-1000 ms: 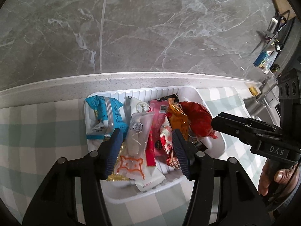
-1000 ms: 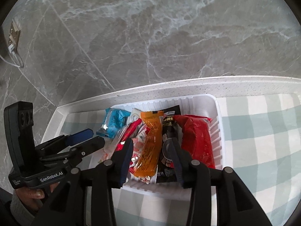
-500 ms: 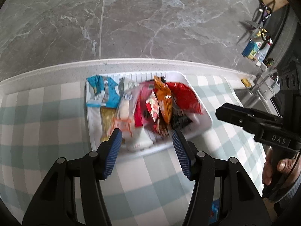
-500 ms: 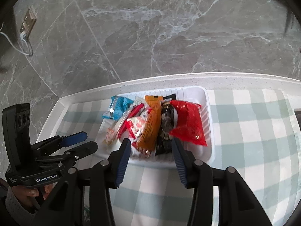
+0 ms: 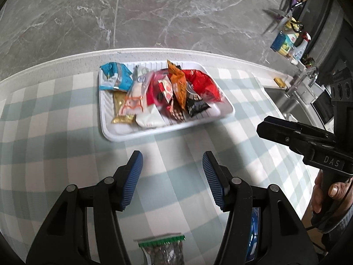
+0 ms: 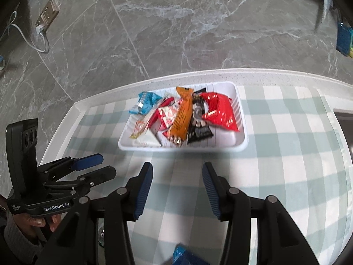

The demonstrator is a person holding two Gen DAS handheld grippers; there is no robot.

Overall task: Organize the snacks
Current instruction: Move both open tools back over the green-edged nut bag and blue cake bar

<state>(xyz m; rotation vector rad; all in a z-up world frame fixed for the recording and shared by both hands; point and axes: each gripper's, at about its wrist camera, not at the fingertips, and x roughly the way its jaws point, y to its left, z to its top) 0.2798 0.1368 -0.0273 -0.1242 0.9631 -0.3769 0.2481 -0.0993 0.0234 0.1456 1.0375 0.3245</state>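
Observation:
A white tray sits on the checked cloth near the counter's back edge and holds several snack packets: a blue one, an orange one, a red one. My left gripper is open and empty, hovering in front of the tray. My right gripper is open and empty, also in front of the tray. A clear packet with a green top lies below the left gripper. A blue packet lies below the right gripper.
A green-and-white checked cloth covers the counter, with a grey marble wall behind. A sink and tap are at the right, with bottles and scissors beyond. A wall socket with a cable is at the left.
Both grippers have pulled back and up from the tray, which now looks smaller and farther. Both stay open and empty. Loose packets have come into view at the bottom.

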